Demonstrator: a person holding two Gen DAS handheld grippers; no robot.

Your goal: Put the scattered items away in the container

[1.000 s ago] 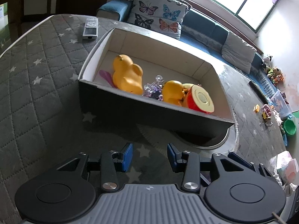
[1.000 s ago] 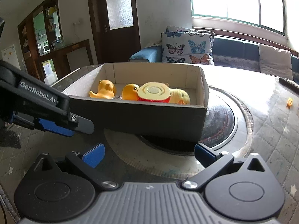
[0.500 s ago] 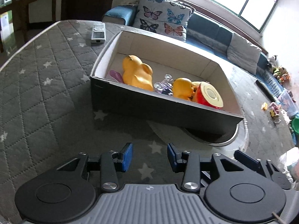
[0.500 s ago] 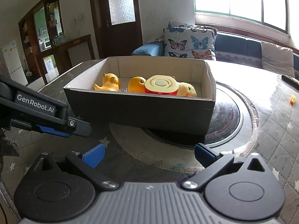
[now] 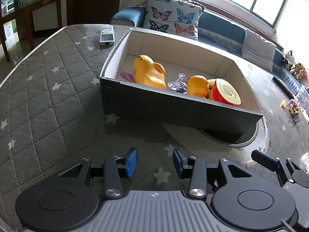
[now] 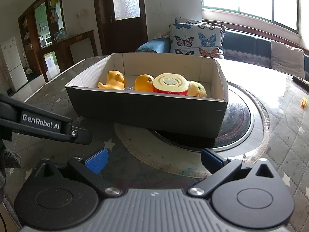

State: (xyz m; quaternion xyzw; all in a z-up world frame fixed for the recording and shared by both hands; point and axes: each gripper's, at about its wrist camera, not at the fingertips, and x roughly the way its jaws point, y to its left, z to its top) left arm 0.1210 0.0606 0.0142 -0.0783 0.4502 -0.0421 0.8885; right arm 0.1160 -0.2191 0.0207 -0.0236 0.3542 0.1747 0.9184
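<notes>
A dark cardboard box point(image 5: 173, 112) point(image 6: 146, 112) stands on the quilted table, partly over a round black hotplate point(image 6: 239, 119). Inside lie a large yellow duck point(image 5: 149, 73) point(image 6: 113, 80), a smaller yellow duck point(image 5: 198, 86) point(image 6: 143, 83), a red and cream round toy point(image 5: 226, 93) point(image 6: 171, 84), a clear trinket point(image 5: 177, 83), a pink piece point(image 5: 126, 76) and a fuzzy yellow chick point(image 6: 197, 89). My left gripper point(image 5: 154, 163) is open and empty, in front of the box. My right gripper point(image 6: 154, 158) is wide open and empty, also short of the box.
A white remote point(image 5: 106, 35) lies on the table behind the box. A small yellow piece point(image 6: 304, 102) and small toys point(image 5: 292, 108) sit at the table's right. The left gripper's body point(image 6: 42, 122) crosses the right view. A sofa with butterfly cushions point(image 5: 173, 20) stands behind.
Both grippers have pulled back and risen away from the box, which now looks smaller and farther. Their jaws have stayed open and empty.
</notes>
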